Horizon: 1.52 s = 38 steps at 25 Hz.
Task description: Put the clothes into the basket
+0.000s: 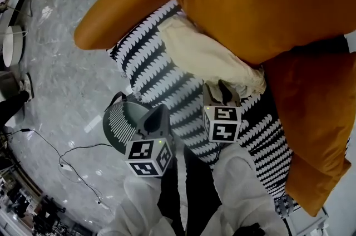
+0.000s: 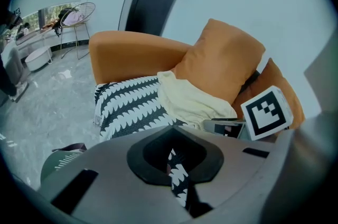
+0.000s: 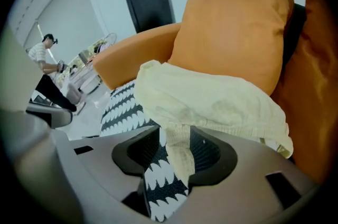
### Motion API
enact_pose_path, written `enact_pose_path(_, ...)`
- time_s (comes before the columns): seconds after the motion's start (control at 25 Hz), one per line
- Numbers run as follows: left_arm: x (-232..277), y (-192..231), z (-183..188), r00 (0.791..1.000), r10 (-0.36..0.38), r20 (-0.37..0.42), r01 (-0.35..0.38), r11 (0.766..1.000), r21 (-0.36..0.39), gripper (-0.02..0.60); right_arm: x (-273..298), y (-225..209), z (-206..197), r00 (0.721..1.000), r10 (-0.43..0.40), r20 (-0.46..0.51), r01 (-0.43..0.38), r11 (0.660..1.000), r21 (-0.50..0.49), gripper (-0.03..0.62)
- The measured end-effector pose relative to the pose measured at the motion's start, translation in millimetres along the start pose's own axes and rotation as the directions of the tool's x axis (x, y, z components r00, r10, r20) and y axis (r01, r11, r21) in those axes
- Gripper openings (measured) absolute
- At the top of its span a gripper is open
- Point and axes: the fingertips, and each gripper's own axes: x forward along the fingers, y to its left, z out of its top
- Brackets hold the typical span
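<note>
Far left, a grey marbled floor [image 1: 61, 73] carried a thin black cable [image 1: 61, 157]. The dark basket [image 1: 119, 121] with pale slats stood on that floor, just beside the sofa's front edge. The left tongs [image 1: 160, 113] hung over the basket's right rim, pointing steeply down. Their jaws stood close together with only a thin slit between them, and they gripped nothing; a strip of the throw showed through the slit. Their cube [image 1: 147, 157] bore black-and-white square markers, the only print to be made out.

A black-and-white patterned throw [image 1: 150, 62] covered the sofa seat, below the rounded orange arm [image 1: 128, 12]. On the throw lay the cream garment [image 1: 206, 54], crumpled against the big orange cushion [image 1: 267, 1] and well apart from the basket.

The right tongs [image 1: 221, 90] sat at the garment's near edge, their marker cube [image 1: 222, 123] facing up. In the right gripper view their jaws stood wide apart, with a fold of the cream cloth hanging down between them and the throw beneath; the pads did not press on it. White sleeves [image 1: 239, 185] showed at the bottom. A second orange cushion [image 1: 317, 134] filled the right side
</note>
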Motion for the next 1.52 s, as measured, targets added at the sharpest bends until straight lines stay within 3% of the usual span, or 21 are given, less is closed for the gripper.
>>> enact_pose_path(0.28, -1, -9, -27, 1.000, 0.028, -0.010, -0.028, 0.999, -0.020, 0.000, 13, -21, -29, 0.998, -0.026, -0.063, 0.020, 0.996, -0.089, 0.157)
enact_pose_path(0.48, 0, 0, -21, 0.999, 0.038, -0.019, -0.038, 0.999, -0.034, 0.000, 30, -14, -18, 0.996, -0.026, -0.086, 0.015, 0.993, -0.121, 0.156)
enact_pose_path(0.8, -6, 61, -59, 0.999, 0.038, -0.023, -0.039, 0.998, -0.042, 0.000, 69, 45, -56, 0.998, -0.033, -0.052, 0.024, 0.986, -0.163, 0.140)
enact_pose_path(1.08, -17, -13, -12, 0.999, 0.037, 0.012, -0.036, 0.998, -0.048, 0.000, 28, -9, 0, 0.998, 0.015, -0.053, -0.023, 0.988, -0.154, 0.083)
enact_pose_path(1.52, -41, -13, -12, 0.999, 0.011, 0.035, -0.011, 1.000, -0.012, 0.000, -9, 16, 15, 0.998, 0.061, 0.034, -0.057, 0.992, -0.114, 0.052)
